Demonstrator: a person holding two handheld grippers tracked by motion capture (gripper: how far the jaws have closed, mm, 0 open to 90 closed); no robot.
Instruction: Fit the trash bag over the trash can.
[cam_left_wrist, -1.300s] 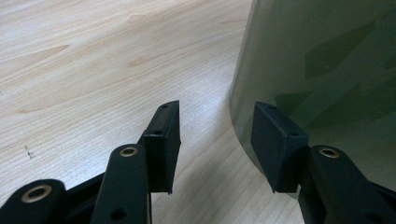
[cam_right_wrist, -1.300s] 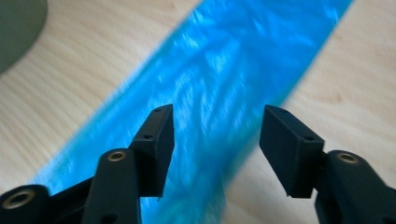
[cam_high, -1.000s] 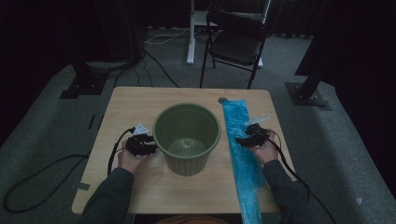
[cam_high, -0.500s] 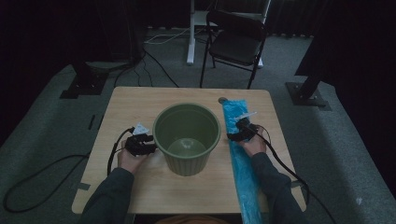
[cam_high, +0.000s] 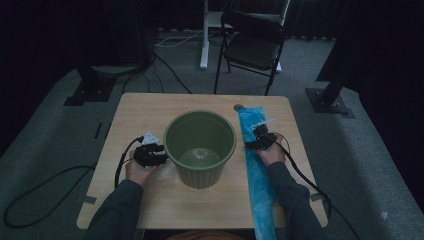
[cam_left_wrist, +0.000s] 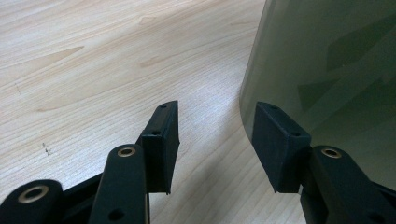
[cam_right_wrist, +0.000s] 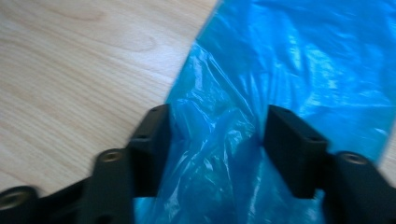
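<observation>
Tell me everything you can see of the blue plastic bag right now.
The blue plastic bag is thin, glossy, crinkled film, lying flat as a long strip along the right side of the wooden table, right of the green bin; its near end overhangs the table's front edge. The right hand-held gripper is down on it: its jaws have just been closing, and a bunched ridge of film sits between them, not yet pinched.

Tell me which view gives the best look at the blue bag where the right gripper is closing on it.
The right gripper view: the blue plastic bag bunches between the right gripper, whose jaws have just been closing. The high view shows the bag's whole length along the table's right side, grip small. The left gripper view looks elsewhere.
</observation>
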